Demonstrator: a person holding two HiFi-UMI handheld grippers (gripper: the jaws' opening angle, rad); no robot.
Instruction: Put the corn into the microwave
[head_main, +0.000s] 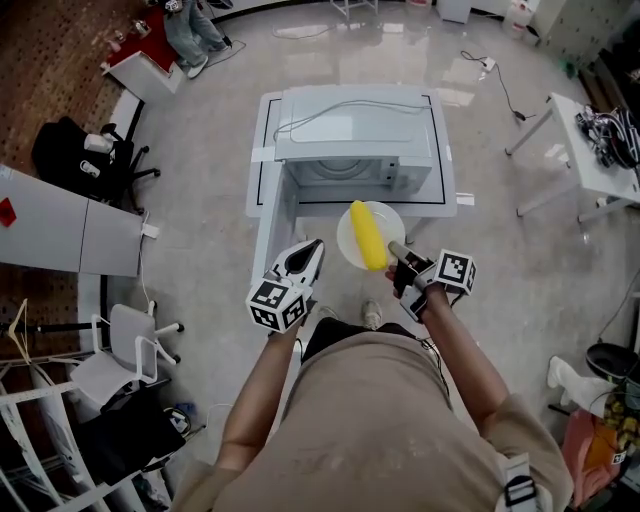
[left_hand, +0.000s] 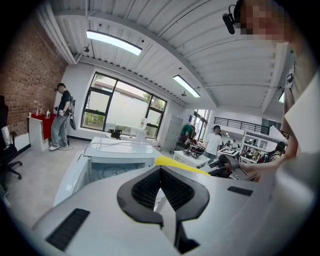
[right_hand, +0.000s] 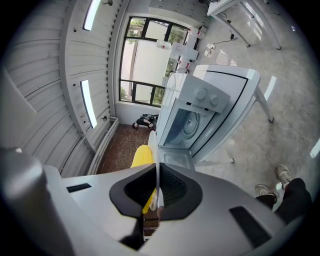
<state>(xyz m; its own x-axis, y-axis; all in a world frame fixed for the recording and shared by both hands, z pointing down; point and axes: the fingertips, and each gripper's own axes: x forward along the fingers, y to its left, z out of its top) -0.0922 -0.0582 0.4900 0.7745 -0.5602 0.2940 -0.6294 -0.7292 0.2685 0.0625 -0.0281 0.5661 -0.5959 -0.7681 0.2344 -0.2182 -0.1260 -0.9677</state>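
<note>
A white counter (head_main: 447, 192) is set on a bare grey floor (head_main: 200, 200), and the microwave (head_main: 355, 130) on it is seen open. Just before the cavity, a plate (head_main: 345, 240) is clamped by its rim in the right hand-held gripper (head_main: 400, 255) — the corn (head_main: 368, 235) is laid on it, long axis aimed at the opening. The left hand-held gripper (head_main: 305, 258) is held alongside, jaws together on nothing.

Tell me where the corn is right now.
In the head view the corn lies on a white plate held at its rim by the right gripper, just in front of the open microwave.
</note>
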